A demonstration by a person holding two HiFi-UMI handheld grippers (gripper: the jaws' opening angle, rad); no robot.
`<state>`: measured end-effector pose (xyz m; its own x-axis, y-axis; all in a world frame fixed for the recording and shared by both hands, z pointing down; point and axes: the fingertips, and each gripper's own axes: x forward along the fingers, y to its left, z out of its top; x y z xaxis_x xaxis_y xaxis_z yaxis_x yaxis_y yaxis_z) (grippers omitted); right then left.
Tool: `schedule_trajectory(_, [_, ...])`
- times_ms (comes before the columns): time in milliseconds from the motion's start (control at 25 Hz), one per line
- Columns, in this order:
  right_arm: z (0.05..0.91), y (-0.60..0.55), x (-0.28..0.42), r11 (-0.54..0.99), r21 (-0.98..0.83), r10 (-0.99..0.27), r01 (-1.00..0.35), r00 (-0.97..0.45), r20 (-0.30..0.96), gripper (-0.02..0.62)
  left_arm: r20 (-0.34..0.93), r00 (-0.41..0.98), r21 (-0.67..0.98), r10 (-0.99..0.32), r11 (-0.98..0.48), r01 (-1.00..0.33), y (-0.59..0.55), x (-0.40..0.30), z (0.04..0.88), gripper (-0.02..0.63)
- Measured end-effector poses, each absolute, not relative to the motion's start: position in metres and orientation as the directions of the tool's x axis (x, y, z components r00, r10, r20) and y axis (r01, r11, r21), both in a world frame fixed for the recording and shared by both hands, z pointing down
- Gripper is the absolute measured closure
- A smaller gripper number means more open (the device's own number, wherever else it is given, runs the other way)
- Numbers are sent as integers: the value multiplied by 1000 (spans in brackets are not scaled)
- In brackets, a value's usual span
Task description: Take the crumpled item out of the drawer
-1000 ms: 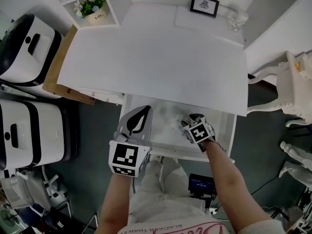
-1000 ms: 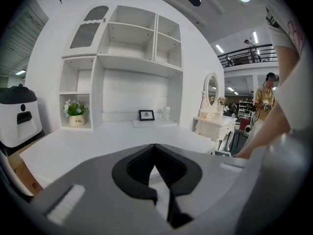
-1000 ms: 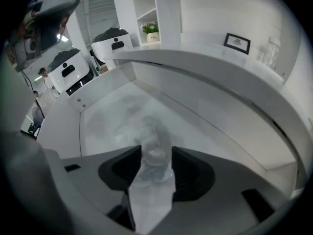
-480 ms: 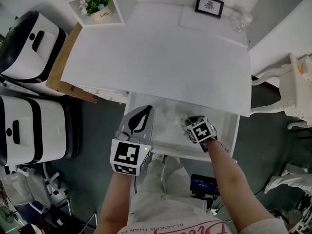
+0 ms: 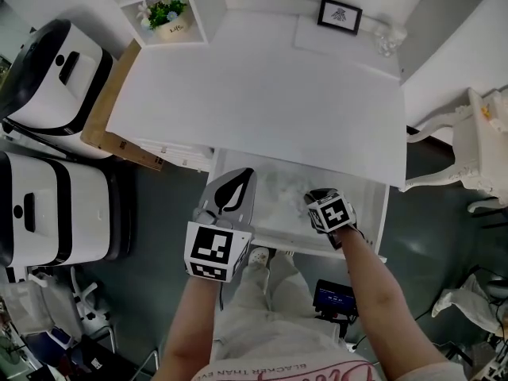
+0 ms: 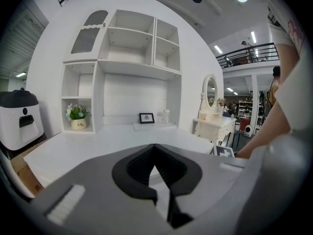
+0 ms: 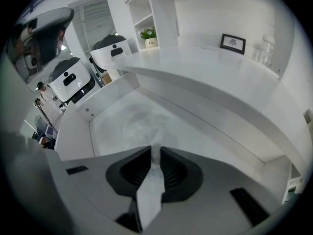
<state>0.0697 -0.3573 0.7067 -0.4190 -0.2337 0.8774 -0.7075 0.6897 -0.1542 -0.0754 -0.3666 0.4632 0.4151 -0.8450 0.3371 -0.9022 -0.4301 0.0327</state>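
Observation:
The white drawer [image 5: 274, 233] stands pulled out under the desk top [image 5: 262, 101]. A crumpled clear plastic item [image 5: 283, 187] lies inside it, seen also in the right gripper view as a crumpled item [image 7: 141, 125]. My right gripper [image 5: 311, 199] reaches into the drawer beside it. Its jaws are closing, and a strip of the plastic [image 7: 154, 168] is pinched between them. My left gripper [image 5: 244, 173] hovers over the drawer's left side, shut and holding nothing. In the left gripper view the left gripper [image 6: 155, 147] points across the desk top.
Two white appliances [image 5: 48, 70] [image 5: 55, 209] stand on the left beside a wooden board [image 5: 107, 109]. A potted plant [image 5: 168, 16] sits in a shelf cubby and a picture frame [image 5: 339, 14] on the desk's back. A white chair [image 5: 468, 149] stands at right.
Both grippers hold about the same places over the drawer; only the view has shifted a little.

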Motion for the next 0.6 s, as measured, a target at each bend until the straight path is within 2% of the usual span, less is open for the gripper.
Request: schedule_trajectory(600, [626, -361, 68, 691, -85, -363, -718, -447, 818, 531, 244, 460, -12, -854, -477, -879, -357, -71, 414, 601])
